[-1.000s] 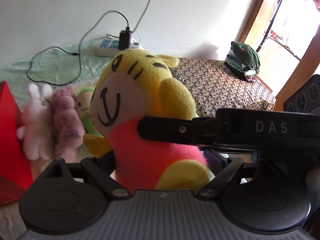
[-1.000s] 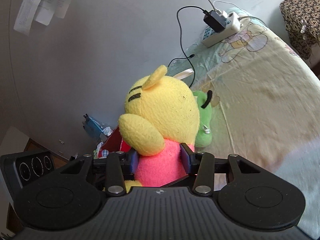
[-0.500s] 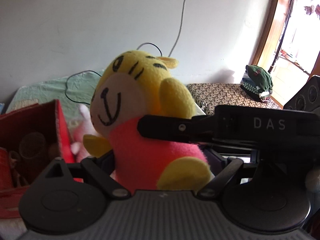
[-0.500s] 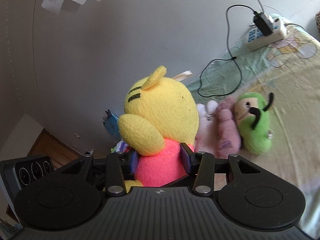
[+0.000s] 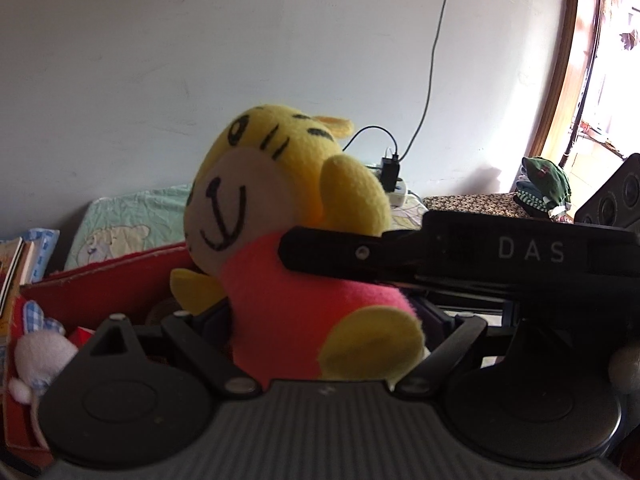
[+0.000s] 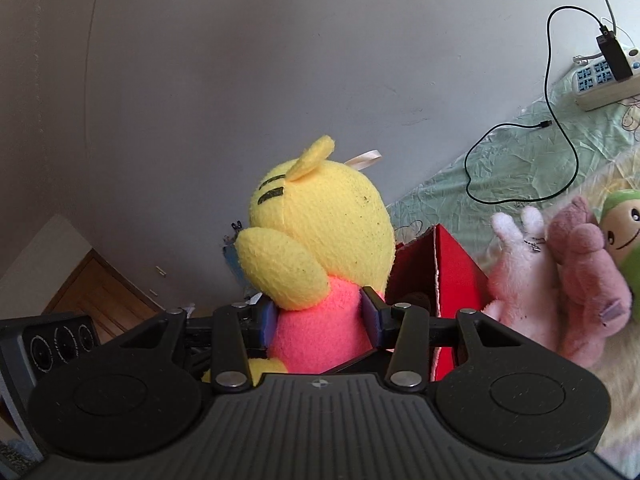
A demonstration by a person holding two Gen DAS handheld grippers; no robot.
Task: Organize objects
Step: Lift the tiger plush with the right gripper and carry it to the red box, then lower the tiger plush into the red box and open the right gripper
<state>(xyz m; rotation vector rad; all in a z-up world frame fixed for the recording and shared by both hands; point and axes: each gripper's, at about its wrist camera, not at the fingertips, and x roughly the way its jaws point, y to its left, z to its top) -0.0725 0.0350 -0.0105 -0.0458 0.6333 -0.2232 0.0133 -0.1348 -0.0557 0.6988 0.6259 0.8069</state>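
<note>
Yellow tiger plush (image 6: 320,240) clamped by both the left hand-held gripper (image 5: 320,332) and right hand-held gripper (image 6: 320,316), 1 red box (image 6: 448,272), 3 plushes beside.

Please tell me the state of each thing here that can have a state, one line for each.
Yellow tiger plush toy with pink body: held up, upright, gripped by both tongs.
Left tongs: shut on its body.
Right tongs: shut on its body.
Red cardboard box: open.
Black charger: plugged into the white power strip.

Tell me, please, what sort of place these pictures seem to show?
Probably a bedroom in a home. A bed sheet with cartoon prints lies along the wall, plush toys rest on it beside a red box, and a power strip with a charger sits on the bedding.
</note>
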